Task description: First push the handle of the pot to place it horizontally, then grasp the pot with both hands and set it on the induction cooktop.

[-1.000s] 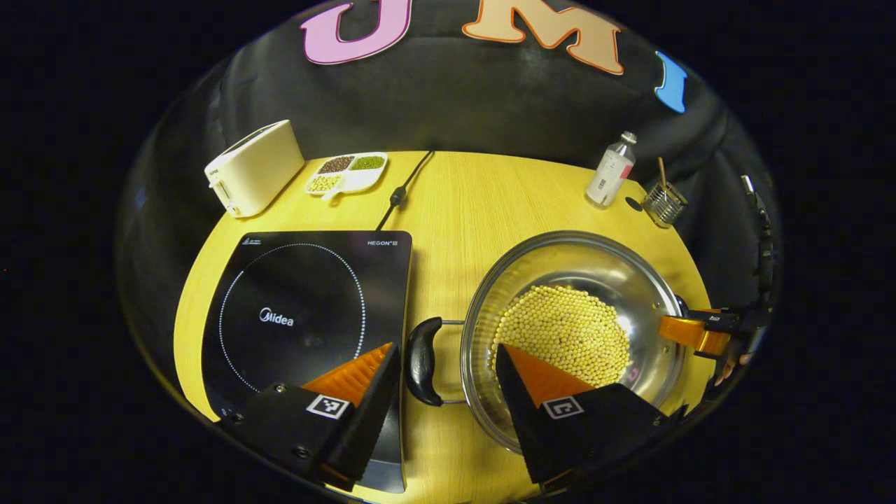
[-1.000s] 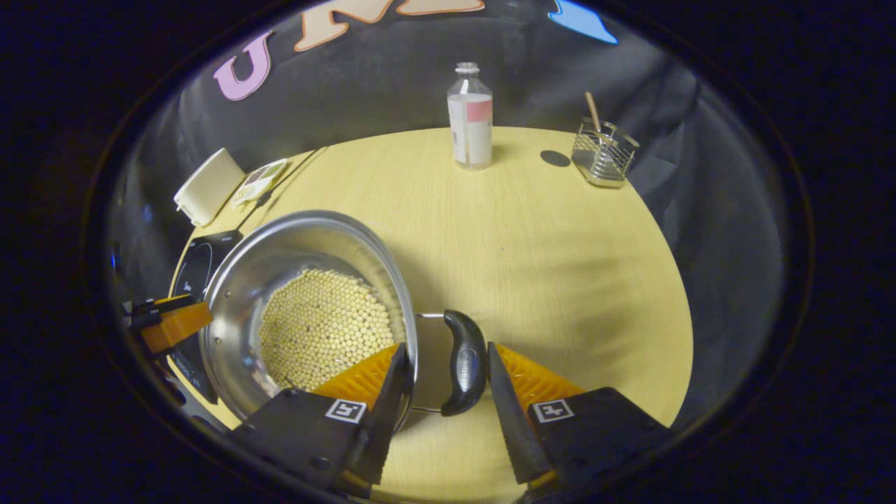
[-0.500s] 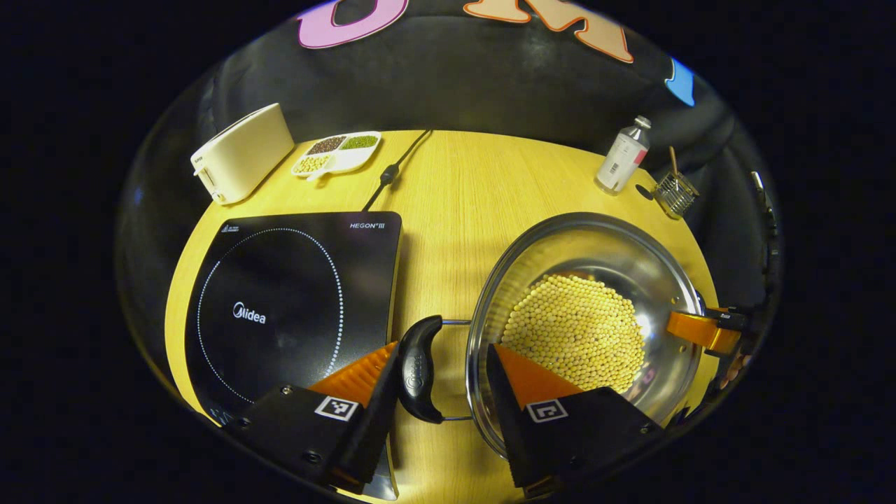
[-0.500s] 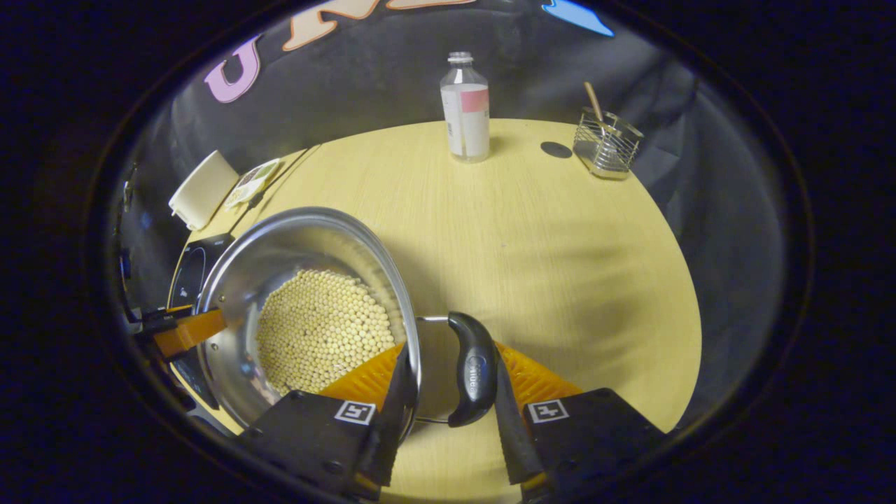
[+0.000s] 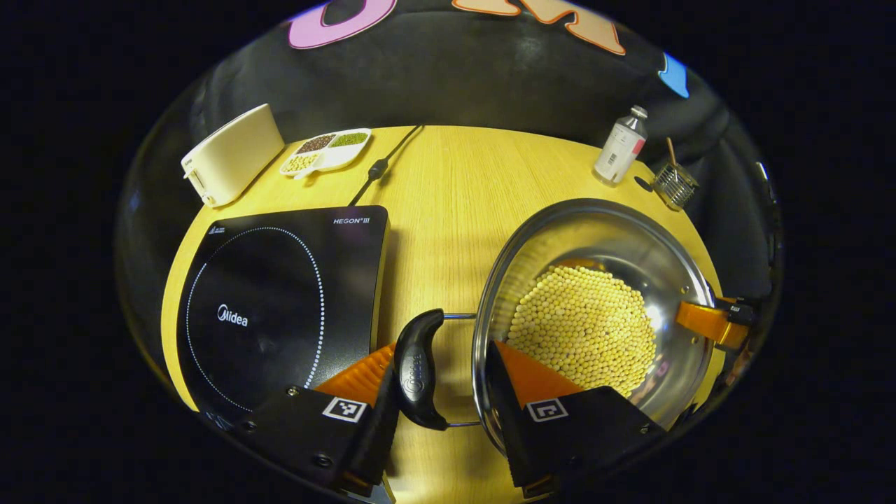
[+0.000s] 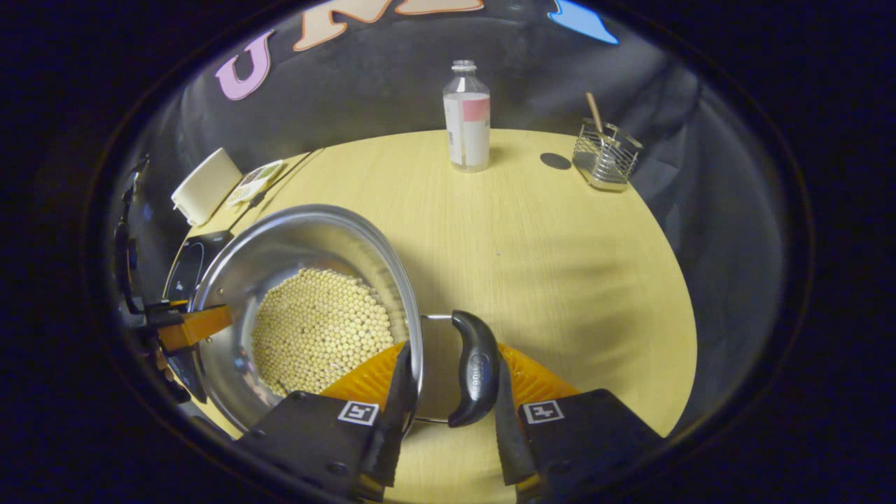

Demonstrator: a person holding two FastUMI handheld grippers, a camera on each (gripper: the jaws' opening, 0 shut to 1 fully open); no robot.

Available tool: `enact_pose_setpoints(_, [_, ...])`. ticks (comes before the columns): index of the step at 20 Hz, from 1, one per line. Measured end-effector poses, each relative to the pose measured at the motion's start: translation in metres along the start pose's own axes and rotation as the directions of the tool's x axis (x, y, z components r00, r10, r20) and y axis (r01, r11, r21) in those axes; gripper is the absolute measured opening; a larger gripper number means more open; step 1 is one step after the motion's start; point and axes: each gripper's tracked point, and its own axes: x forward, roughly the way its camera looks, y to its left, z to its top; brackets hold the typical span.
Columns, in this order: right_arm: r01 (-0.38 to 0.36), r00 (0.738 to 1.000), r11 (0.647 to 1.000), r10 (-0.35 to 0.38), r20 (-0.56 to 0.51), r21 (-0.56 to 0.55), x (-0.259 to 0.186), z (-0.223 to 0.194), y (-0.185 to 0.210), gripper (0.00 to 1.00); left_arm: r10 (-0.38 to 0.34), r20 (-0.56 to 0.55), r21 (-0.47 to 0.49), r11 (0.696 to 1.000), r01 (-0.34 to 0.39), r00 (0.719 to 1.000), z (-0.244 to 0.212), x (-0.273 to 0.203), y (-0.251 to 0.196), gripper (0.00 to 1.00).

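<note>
The steel pot [image 5: 595,308], holding a layer of pale beans [image 5: 581,327], sat on the yellow table [image 5: 448,182] just right of the black induction cooktop [image 5: 280,294], not on it. The left gripper [image 5: 439,388] had its jaws narrowed around the pot's left handle [image 5: 416,367], one finger against the handle's outer side and the other inside the pot's rim. The right gripper [image 6: 448,392] stood the same way on the right handle [image 6: 476,367], one finger against the rim and the other touching the handle's outer edge. Whether either pair truly pressed from both sides could not be told. At the far left stood a cream toaster [image 5: 231,155] and a divided dish [image 5: 325,149]; at the far right a bottle [image 6: 467,124] and a wire holder [image 6: 605,159].
</note>
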Motion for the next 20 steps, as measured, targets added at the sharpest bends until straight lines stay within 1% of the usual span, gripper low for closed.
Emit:
enact_pose_setpoints(1, [-0.003, 1.000, 1.000, 0.003, 0.002, -0.007, 0.0020, -0.0022, -0.0003, 0.57, 0.003, -0.004, 0.006, 1.000, -0.003, 1.000, -0.0004, 0.0001, -0.0004, 0.66])
enact_pose_setpoints(3, [-0.014, 1.000, 1.000, 0.014, -0.011, 0.012, 0.0059, -0.0041, -0.0004, 0.63, 0.003, -0.002, 0.010, 1.000, -0.003, 1.000, -0.0004, -0.0005, -0.0009, 0.69])
enact_pose_setpoints(4, [-0.023, 0.999, 0.999, 0.023, -0.024, 0.035, 0.0073, -0.0051, 0.0004, 0.60, 0.001, 0.001, 0.016, 1.000, -0.001, 1.000, -0.0003, -0.0001, -0.0012, 0.71])
enact_pose_setpoints(5, [-0.020, 1.000, 0.999, 0.020, -0.007, 0.045, 0.0055, -0.0041, 0.0012, 0.60, -0.001, 0.007, 0.021, 1.000, 0.001, 1.000, -0.0004, -0.0006, -0.0015, 0.69])
enact_pose_setpoints(6, [-0.007, 1.000, 1.000, 0.007, 0.016, 0.000, 0.0066, -0.0025, 0.0025, 0.57, -0.001, 0.014, 0.027, 1.000, 0.001, 1.000, 0.0002, -0.0006, -0.0013, 0.68])
enact_pose_setpoints(7, [0.006, 0.999, 0.999, -0.004, 0.037, -0.042, 0.0066, -0.0005, -0.0001, 0.56, -0.004, 0.022, 0.031, 1.000, 0.003, 1.000, 0.0005, -0.0008, -0.0017, 0.68])
enact_pose_setpoints(8, [0.005, 1.000, 1.000, -0.005, 0.030, -0.029, 0.0061, -0.0010, 0.0003, 0.57, -0.008, 0.030, 0.035, 0.999, 0.007, 1.000, 0.0013, -0.0005, -0.0021, 0.70])
enact_pose_setpoints(10, [-0.012, 1.000, 0.999, 0.012, 0.000, 0.038, 0.0042, -0.0031, 0.0028, 0.55, -0.015, 0.037, 0.028, 1.000, 0.014, 0.999, 0.0005, -0.0004, -0.0015, 0.69])
enact_pose_setpoints(13, [-0.018, 1.000, 0.998, 0.019, -0.015, 0.060, 0.0053, -0.0029, -0.0005, 0.54, -0.031, 0.031, 0.000, 1.000, 0.031, 0.999, -0.0015, -0.0014, -0.0029, 0.66])
enact_pose_setpoints(14, [-0.020, 1.000, 0.998, 0.021, -0.020, 0.066, 0.0061, -0.0041, -0.0004, 0.49, -0.034, 0.028, -0.004, 0.999, 0.034, 0.999, -0.0014, -0.0015, -0.0028, 0.66])
enact_pose_setpoints(15, [-0.024, 0.999, 0.997, 0.025, -0.021, 0.078, 0.0059, -0.0040, 0.0002, 0.49, -0.032, 0.019, -0.001, 0.999, 0.032, 0.999, -0.0017, -0.0011, -0.0023, 0.65])
enact_pose_setpoints(16, [-0.026, 0.999, 0.996, 0.028, -0.027, 0.088, 0.0067, -0.0034, 0.0000, 0.53, -0.031, 0.010, 0.002, 1.000, 0.031, 0.999, -0.0017, -0.0014, -0.0023, 0.65])
enact_pose_setpoints(17, [-0.027, 0.999, 0.994, 0.031, -0.036, 0.106, 0.0052, -0.0057, -0.0005, 0.49, -0.032, 0.007, -0.004, 0.999, 0.032, 0.999, -0.0010, -0.0013, -0.0020, 0.65])
enact_pose_setpoints(20, [-0.041, 0.997, 0.986, 0.052, -0.062, 0.162, 0.0026, -0.0076, -0.0004, 0.48, -0.046, -0.017, -0.059, 0.997, 0.044, 0.999, -0.0013, -0.0021, -0.0029, 0.62])
